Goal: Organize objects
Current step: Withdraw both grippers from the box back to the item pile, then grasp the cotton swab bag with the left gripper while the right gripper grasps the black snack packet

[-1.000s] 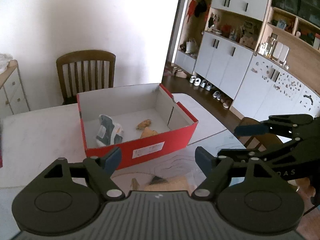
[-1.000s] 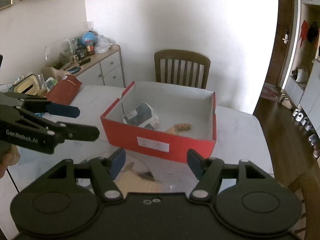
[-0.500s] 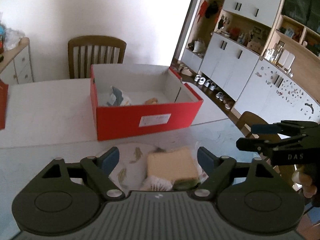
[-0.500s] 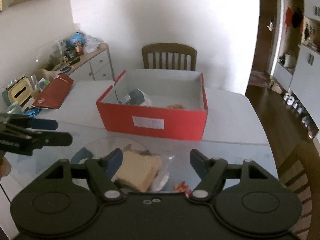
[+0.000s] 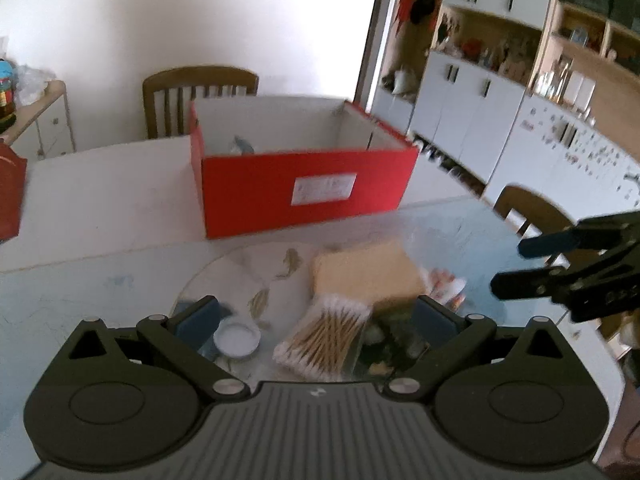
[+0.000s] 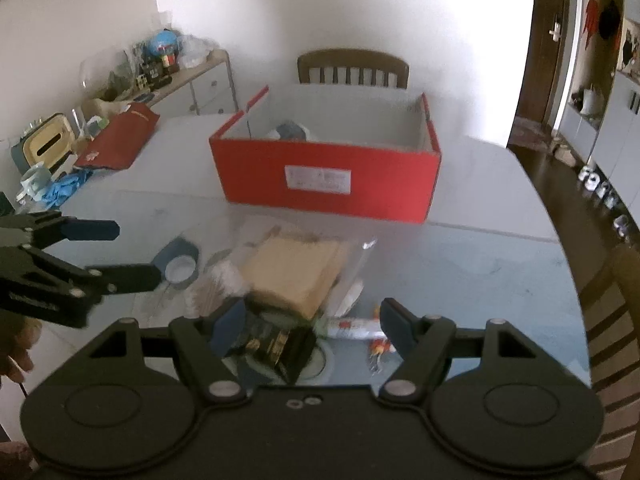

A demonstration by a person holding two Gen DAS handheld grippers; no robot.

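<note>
Left wrist view: left gripper [image 5: 316,320] jaws opening, nothing pinched, over the cotton swabs [image 5: 326,338] and tan pad [image 5: 366,270] near the table's [image 5: 100,208] front edge. Right gripper [image 6: 310,322] spread, gripping nothing, above a dark packet [image 6: 272,344]. Red box [image 6: 328,176] behind, mid-table.

The near wall of the red box [image 5: 304,194] hides most of its contents; only a grey-blue top [image 6: 290,131] shows. The box label print [image 6: 318,179] is blurred beyond reading. A dark packet [image 6: 272,346] lies partly behind the gripper body.
</note>
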